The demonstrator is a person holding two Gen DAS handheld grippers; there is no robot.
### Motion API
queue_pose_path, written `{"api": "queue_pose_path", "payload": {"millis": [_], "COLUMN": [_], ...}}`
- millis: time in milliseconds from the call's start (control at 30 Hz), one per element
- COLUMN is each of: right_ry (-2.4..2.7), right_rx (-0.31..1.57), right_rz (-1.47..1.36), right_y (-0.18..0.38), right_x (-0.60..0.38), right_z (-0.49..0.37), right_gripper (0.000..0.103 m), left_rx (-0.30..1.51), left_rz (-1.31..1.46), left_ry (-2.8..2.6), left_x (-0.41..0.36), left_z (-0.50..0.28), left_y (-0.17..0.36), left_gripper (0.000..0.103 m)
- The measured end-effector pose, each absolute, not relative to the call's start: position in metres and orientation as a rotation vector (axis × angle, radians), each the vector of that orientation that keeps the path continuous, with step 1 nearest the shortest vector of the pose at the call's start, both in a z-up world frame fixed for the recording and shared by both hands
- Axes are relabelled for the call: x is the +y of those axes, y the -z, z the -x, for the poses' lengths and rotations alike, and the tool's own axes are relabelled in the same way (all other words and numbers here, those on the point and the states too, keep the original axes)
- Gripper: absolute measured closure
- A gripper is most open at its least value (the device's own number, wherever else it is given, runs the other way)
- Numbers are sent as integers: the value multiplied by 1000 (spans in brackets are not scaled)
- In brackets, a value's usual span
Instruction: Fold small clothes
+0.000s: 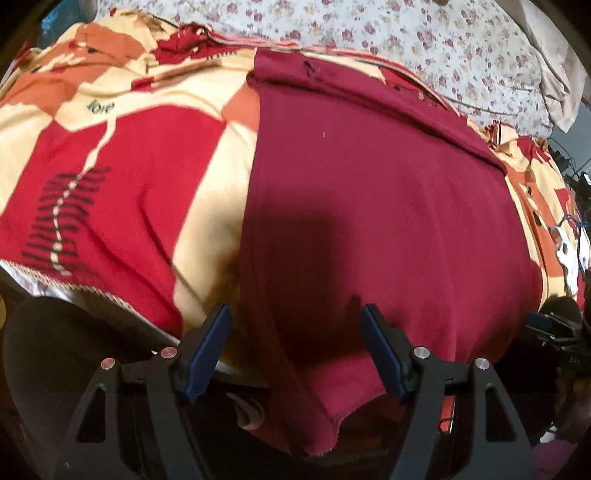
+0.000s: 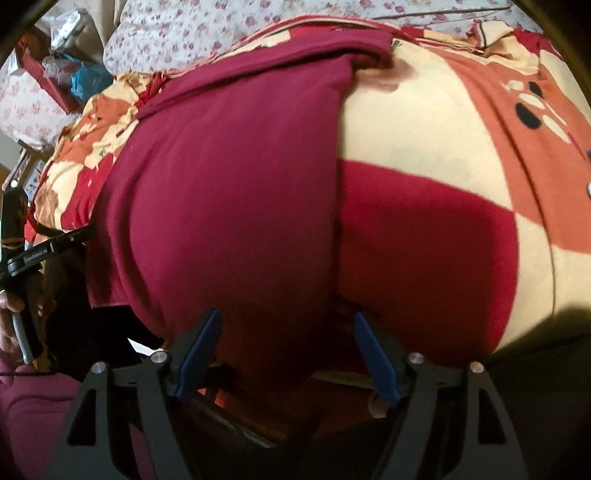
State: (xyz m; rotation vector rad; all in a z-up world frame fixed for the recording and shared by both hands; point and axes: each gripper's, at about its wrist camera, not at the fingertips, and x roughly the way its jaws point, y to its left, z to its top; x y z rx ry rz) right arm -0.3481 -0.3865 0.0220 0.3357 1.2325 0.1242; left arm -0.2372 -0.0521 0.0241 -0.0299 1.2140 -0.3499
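Note:
A maroon garment lies spread flat on a red, cream and orange patterned blanket, its near hem hanging over the bed's front edge. My left gripper is open, with its jaws on either side of the garment's left edge near the front. In the right wrist view the same maroon garment lies on the blanket. My right gripper is open over the garment's right edge near the front. Neither gripper holds anything. The left gripper's body shows at the left of the right wrist view.
A floral sheet covers the bed beyond the blanket. Bags and boxes are piled at the far left of the right wrist view. Cables and dark gear sit off the bed's right side.

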Motion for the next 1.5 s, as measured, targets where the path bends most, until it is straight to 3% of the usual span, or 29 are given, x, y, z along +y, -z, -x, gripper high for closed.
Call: {"api": "queue_pose_path", "payload": {"millis": [67, 567, 600, 633, 700, 733, 767, 1167, 1500], "right_ry": [-135, -215, -215, -218, -216, -215, -224, -358, -313], "right_rx": [1243, 1357, 1361, 1360, 1356, 1355, 1347, 1114, 1051], "right_rz": [-330, -372, -360, -350, -330, -320, -313, -362, -380], "right_y": [-20, 10, 11, 11, 11, 11, 9, -73, -89], "right_x": [-382, -358, -355, -354, -351, -350, -349, -370, -387], "right_z": [348, 345, 344, 344, 343, 343, 344, 329, 322], "right_gripper": [19, 18, 20, 29, 52, 75, 86, 90, 90], "left_rx": [1237, 1332, 1341, 1352, 1366, 1364, 1357, 1183, 1100], "left_rz": [40, -22, -30, -51, -81, -97, -99, -20, -81], "left_ry": [359, 386, 385, 387, 400, 403, 405, 472, 453], "left_x": [-53, -67, -69, -72, -75, -77, -76, -53, -58], "left_z": [240, 252, 252, 253, 255, 257, 258, 250, 249], "left_y": [-19, -1, 2, 3, 5, 5, 3, -64, -80], "left_gripper": [50, 53, 60, 65, 93, 100, 103, 103, 103]}}
